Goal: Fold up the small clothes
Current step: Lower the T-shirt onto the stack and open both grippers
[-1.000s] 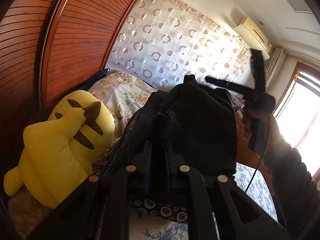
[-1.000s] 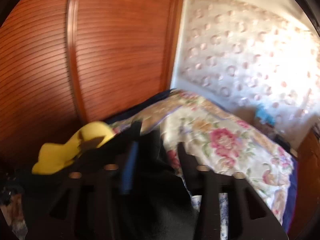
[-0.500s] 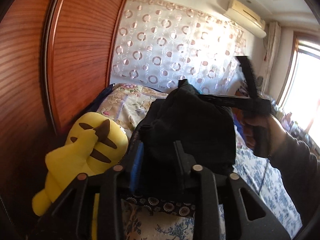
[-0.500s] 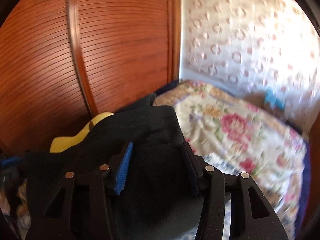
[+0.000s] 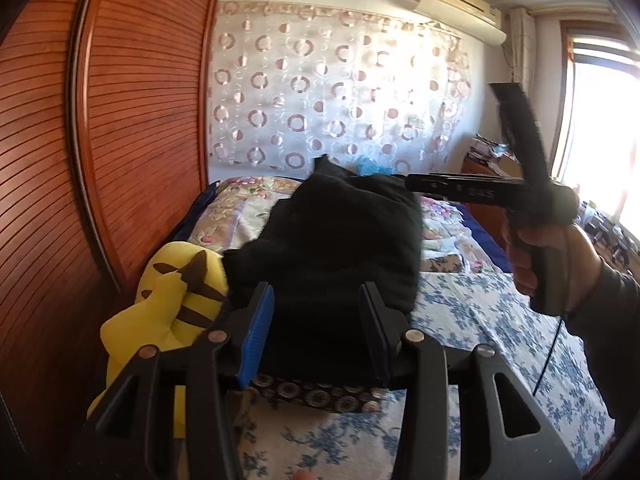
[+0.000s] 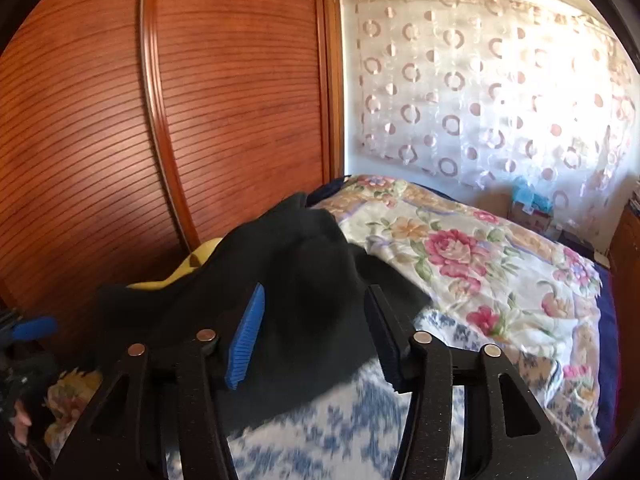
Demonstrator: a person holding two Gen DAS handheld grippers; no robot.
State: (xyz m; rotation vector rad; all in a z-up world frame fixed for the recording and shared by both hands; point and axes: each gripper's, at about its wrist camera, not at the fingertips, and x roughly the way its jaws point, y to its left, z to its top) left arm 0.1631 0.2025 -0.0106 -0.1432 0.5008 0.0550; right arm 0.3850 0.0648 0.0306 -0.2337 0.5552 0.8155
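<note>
So I'm looking down my left gripper and its jaws are opening, spread apart with the black garment sitting between them but neither pad pressing on it. That garment is lying in a heap on the bed, partly over the yellow plush toy.

The left view is giving me stuff the right one isn't: my right hand wrapped around the right gripper's handle, the air conditioner up top, and the bright window. The right view is showing way more of the floral quilt and only a sliver of the plush.

My right gripper is also opening, jaws roughly halfway apart, garment between them, nothing clamped as far as I can see.

Counting: one garment, one plush, two grippers, one blue pad and one dark pad on each.

Room-wise, the wooden wardrobe doors are crowding right up along the plush side, while the blue-flowered sheet toward the window is lying open.
</note>
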